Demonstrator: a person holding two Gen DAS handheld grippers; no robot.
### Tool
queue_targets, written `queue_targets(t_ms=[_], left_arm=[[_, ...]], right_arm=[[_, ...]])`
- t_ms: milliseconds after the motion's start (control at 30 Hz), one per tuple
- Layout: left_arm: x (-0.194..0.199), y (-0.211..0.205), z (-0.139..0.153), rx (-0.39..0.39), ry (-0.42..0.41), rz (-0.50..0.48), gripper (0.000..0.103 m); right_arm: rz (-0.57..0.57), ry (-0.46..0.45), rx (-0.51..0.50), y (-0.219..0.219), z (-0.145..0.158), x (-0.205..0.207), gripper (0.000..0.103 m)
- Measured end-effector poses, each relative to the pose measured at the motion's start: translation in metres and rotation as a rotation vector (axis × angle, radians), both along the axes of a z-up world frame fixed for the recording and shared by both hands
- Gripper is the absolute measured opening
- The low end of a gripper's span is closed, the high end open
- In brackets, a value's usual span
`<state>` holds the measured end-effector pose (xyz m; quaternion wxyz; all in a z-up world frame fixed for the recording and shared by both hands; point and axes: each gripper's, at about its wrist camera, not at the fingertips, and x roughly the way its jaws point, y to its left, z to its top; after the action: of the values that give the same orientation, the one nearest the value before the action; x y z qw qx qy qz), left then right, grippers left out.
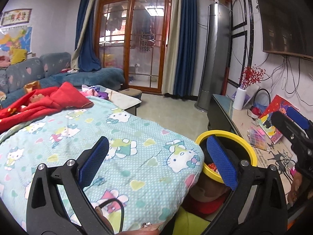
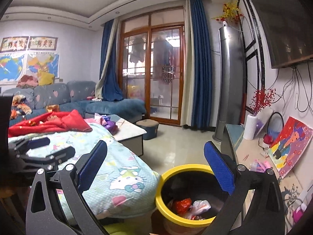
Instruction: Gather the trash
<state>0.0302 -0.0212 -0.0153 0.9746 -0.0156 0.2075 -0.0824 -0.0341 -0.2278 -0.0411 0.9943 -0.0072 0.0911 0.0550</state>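
Yellow-rimmed round black trash bin (image 2: 187, 199) sits between the right gripper's (image 2: 154, 168) empty, wide-apart jaws; the left gripper (image 1: 156, 160) also gapes, over cartoon-cat blanket (image 1: 117, 148).

Bin (image 2: 162, 178) is showing a yellow rim with a black inside, red and white trash (image 2: 190, 206) in it. Blanket (image 1: 121, 137) is wearing pale teal with white dots and cartoon cats. Red cloth (image 1: 45, 101) lying on top. Curtains (image 2: 201, 74) are hanging blue; gripper pads (image 2: 219, 168) are showing blue on black frames.

blue curtains (image 2: 201, 68) flank a wooden glass door (image 2: 152, 72); grey sofa (image 2: 58, 96) left.
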Motion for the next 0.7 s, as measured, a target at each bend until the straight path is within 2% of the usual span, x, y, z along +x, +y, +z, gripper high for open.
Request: queue_targets(t_ms=[233, 700], left_arm=[[-0.009, 0.007, -0.003, -0.005, -0.001, 0.02, 0.092], [-0.009, 0.007, -0.004, -0.001, 0.002, 0.016, 0.092]], right_arm=[[-0.024, 0.058, 0.024, 0.002, -0.009, 0.009, 0.097], [-0.01, 0.067, 0.0, 0.01, -0.016, 0.011, 0.097]])
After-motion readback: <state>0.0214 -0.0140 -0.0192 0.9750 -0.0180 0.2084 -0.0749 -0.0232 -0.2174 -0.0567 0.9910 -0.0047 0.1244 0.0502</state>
